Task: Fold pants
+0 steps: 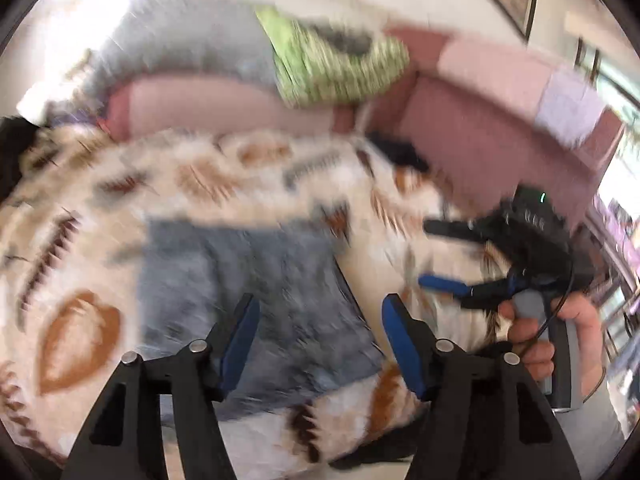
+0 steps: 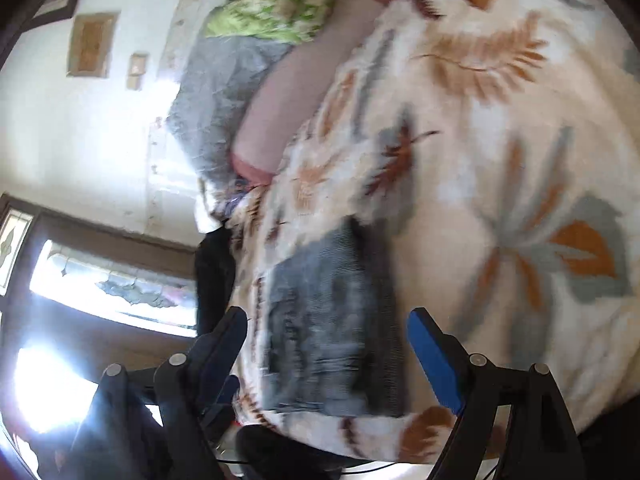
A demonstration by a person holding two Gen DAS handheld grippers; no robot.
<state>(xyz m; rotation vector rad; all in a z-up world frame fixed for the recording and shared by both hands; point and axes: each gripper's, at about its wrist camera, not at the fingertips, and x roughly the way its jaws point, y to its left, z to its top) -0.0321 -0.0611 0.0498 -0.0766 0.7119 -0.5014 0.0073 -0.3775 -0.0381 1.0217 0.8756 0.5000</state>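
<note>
Pants [image 1: 256, 308]: folded blue denim, lying flat on the blanket.
Blanket [image 1: 80, 240]: cream, with brown leaf print.
Left gripper [image 1: 316, 344]: fingers spread wide above the pants, nothing between them.
Right gripper [image 1: 436, 254]: at right, held in a hand [image 1: 560, 332], fingers parted over the blanket.
Background: pink sofa [image 1: 480, 140], green pillow [image 1: 340, 68]; all motion-blurred.

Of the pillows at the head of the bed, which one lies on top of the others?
The green patterned pillow lies on top. It rests across the grey pillow and the pink pillow, which lie below it by the leaf-patterned blanket.
</note>
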